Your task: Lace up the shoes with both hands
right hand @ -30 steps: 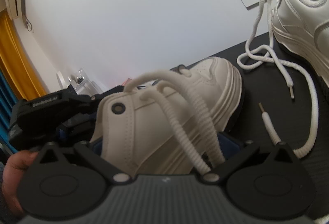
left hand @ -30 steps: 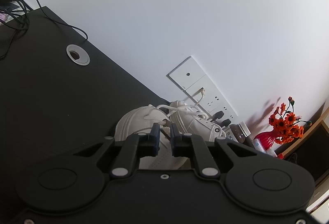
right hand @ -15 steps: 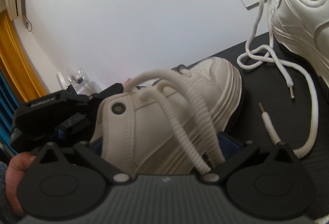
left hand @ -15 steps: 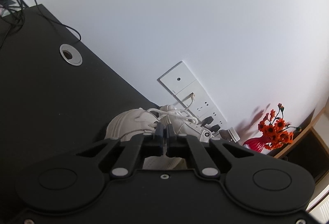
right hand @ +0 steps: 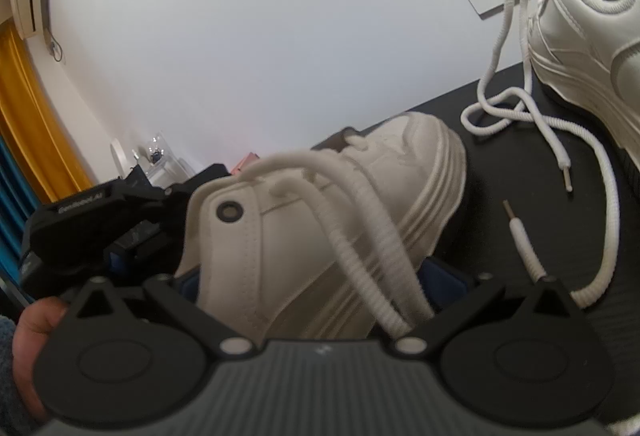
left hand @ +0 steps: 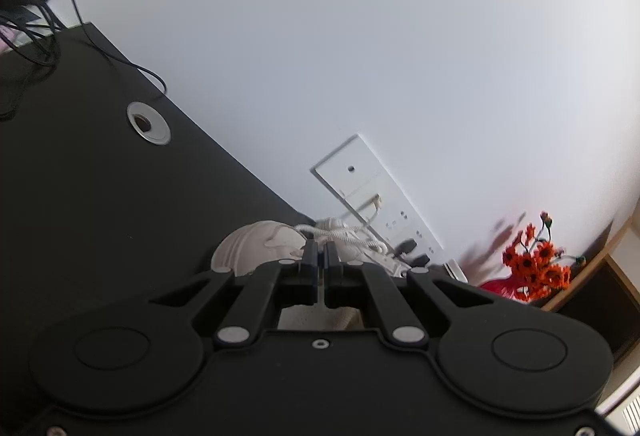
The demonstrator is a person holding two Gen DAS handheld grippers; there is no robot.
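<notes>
A white shoe (right hand: 320, 236) lies tilted on the black table (left hand: 100, 196), its two thick laces (right hand: 360, 228) looping back over the sole. Its heel end sits between the wide-set fingers of my right gripper (right hand: 316, 276), whose blue pads press both sides. My left gripper (left hand: 322, 260) points at the same shoe (left hand: 260, 244) with its fingers closed together; nothing shows between them. From the right wrist view the left gripper (right hand: 160, 220) sits at the shoe's collar, and any contact there is hidden.
A second white shoe (right hand: 592, 36) stands at the right, its loose laces and tips (right hand: 520, 236) trailing over the table. Behind are a wall socket plate (left hand: 360, 172), a red vase of orange flowers (left hand: 532, 272), a cable grommet (left hand: 148, 122) and cables (left hand: 32, 28). A hand (right hand: 32, 332) holds the left gripper.
The left gripper's fingers went from apart to closed together, and its view shifted a little. The right gripper and the shoe in it kept still.
</notes>
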